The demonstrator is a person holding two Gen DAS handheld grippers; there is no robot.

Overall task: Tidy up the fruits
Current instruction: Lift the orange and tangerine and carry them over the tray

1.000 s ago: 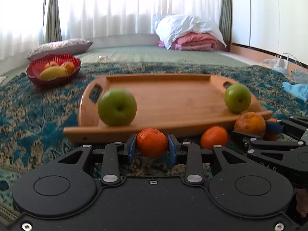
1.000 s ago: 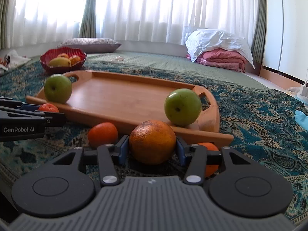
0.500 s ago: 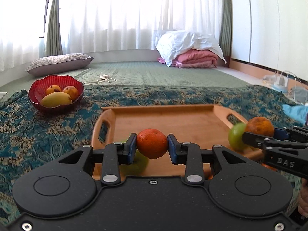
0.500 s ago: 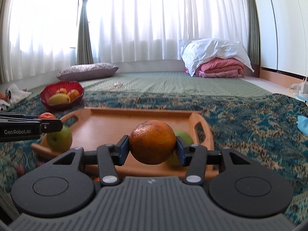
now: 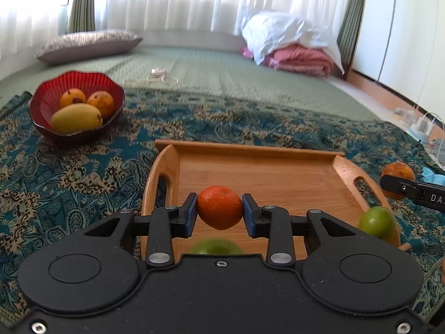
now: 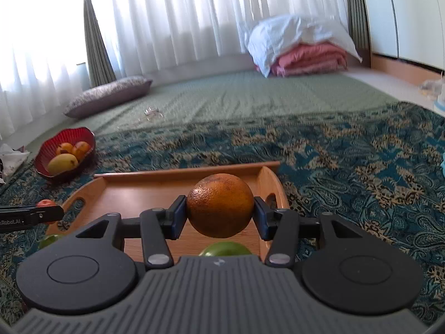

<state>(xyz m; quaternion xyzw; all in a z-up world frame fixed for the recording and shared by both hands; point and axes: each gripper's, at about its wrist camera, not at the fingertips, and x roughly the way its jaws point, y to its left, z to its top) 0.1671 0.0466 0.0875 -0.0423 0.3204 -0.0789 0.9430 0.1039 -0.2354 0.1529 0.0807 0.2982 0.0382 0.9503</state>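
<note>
My left gripper is shut on a small tangerine, held in the air over the near part of the wooden tray. A larger, speckled orange sits clamped in my right gripper, above the tray's right half. Two green apples lie on the tray: one peeks out under the left gripper's body, the other rests at the tray's right corner. The right gripper with its orange shows at the right edge of the left wrist view.
A red bowl with a mango and two orange fruits stands far left on the patterned teal cloth. Behind lie a green mat, a grey cushion and folded bedding. Cables and a blue cloth sit at the right edge.
Both grippers have lifted their fruit off the cloth and moved forward over the tray. The loose tangerine on the cloth in front of the tray has dropped out of view.
</note>
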